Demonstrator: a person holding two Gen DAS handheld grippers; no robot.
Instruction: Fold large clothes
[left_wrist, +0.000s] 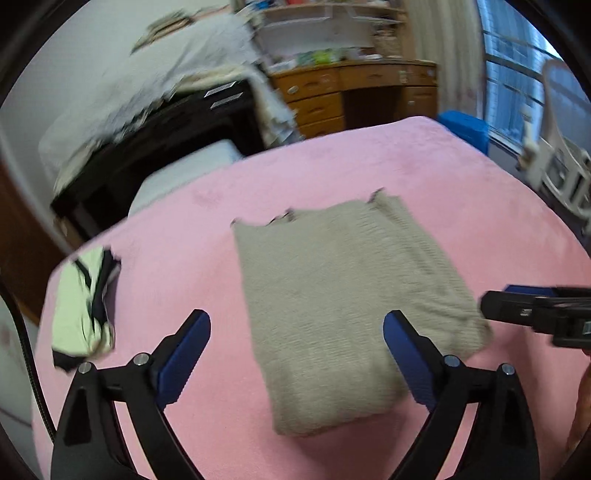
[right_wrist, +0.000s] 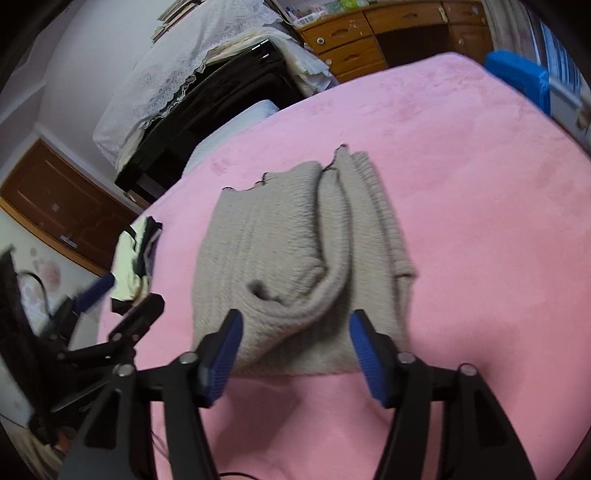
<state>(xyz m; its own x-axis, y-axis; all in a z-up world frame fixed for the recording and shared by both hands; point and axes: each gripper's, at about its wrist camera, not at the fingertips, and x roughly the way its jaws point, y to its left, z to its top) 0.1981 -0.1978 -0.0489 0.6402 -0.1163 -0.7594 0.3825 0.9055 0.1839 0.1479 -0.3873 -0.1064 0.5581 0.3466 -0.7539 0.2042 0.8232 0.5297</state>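
The ribbed sweater is beige with dark edge trim, lying on a plain pink blanket. At left, folded clothes are pale yellow-green and black. The gripper pads are blue.

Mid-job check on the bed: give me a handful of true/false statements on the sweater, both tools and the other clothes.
1. The beige ribbed knit sweater lies folded on the pink plush blanket. True.
2. The left tool is clamped on the sweater. False: its jaws are spread wide, holding nothing.
3. The right tool is open, with the sweater's near edge between its fingers. True.
4. A pale green and black pile of clothes lies on the sweater. False: it lies apart, at the blanket's left edge.
5. A wooden desk with drawers stands beyond the bed. True.
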